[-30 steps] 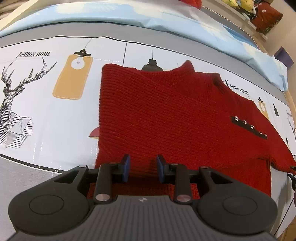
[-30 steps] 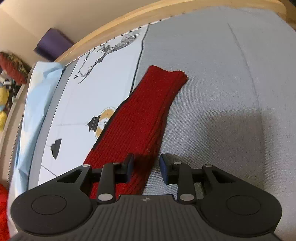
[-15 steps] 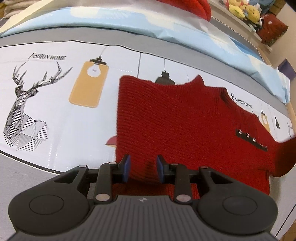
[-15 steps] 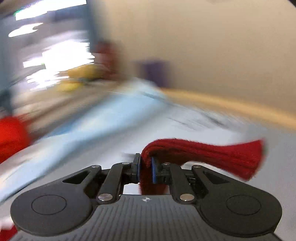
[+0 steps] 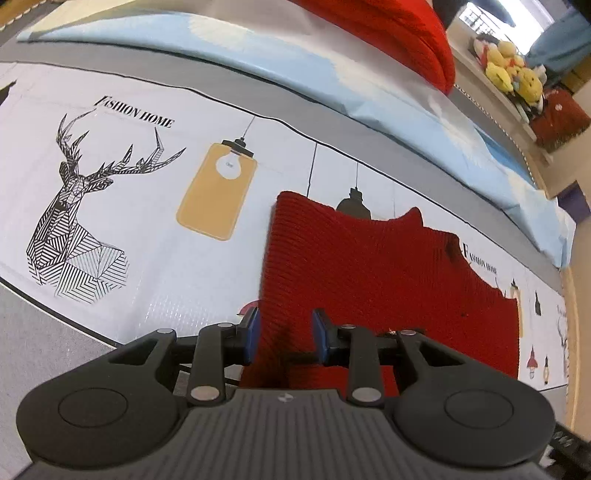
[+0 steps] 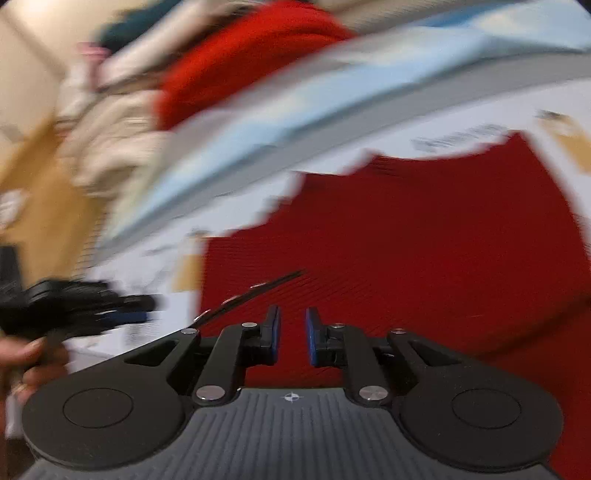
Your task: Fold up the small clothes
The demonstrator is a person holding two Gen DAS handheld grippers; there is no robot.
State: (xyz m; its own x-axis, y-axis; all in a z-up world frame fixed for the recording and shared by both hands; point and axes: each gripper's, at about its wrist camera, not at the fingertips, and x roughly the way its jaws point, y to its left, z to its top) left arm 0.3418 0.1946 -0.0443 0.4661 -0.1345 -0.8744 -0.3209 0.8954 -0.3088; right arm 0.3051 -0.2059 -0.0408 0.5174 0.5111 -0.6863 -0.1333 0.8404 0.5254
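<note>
A small red knit sweater [image 5: 369,273] lies flat on the printed white mat [image 5: 147,206]. My left gripper [image 5: 285,334] is open, low over the sweater's near hem by its left edge, with nothing between the pads. In the blurred right wrist view the sweater [image 6: 424,240] fills the middle and right. My right gripper [image 6: 293,336] is open just above it, empty. The right sleeve now lies folded over the body. The left gripper [image 6: 92,306] shows at the left of that view, held by a hand.
A light blue sheet [image 5: 369,85] and a grey band run along the mat's far side. A red pile [image 5: 399,33] lies on the sheet. Plush toys [image 5: 513,74] sit on a shelf at the far right. Grey fabric [image 5: 33,339] borders the mat at the near left.
My right gripper shut on the outstretched sleeve, swung it over onto the sweater's body and has opened again. My left gripper drifted left along the hem, staying open.
</note>
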